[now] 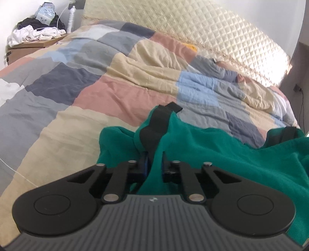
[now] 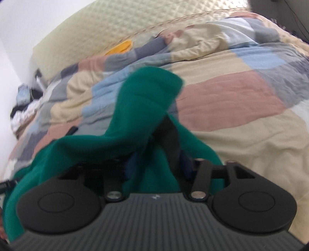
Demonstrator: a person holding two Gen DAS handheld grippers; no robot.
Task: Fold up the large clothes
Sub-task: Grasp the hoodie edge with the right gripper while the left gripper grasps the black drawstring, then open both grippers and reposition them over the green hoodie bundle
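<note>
A green garment (image 1: 212, 150) lies bunched on the patchwork quilt (image 1: 115, 92) of a bed. My left gripper (image 1: 164, 115) is shut on a fold of it; the cloth runs up between the pads and wraps one black finger (image 1: 156, 123). In the right wrist view the same green garment (image 2: 143, 100) rises in a peak over my right gripper (image 2: 154, 125). It covers the left finger, while the right finger (image 2: 170, 135) shows, pressed into the cloth. A black finger of the right gripper (image 1: 287, 133) pokes from the cloth at the far right of the left wrist view.
A quilted cream headboard (image 1: 193, 25) backs the bed. The quilt is rumpled near it, beside a yellow item (image 2: 119, 47). A nightstand (image 1: 29, 46) at far left carries piled clothes and a white bottle (image 1: 71, 18). A thin white cable (image 1: 19, 173) crosses the quilt's near left.
</note>
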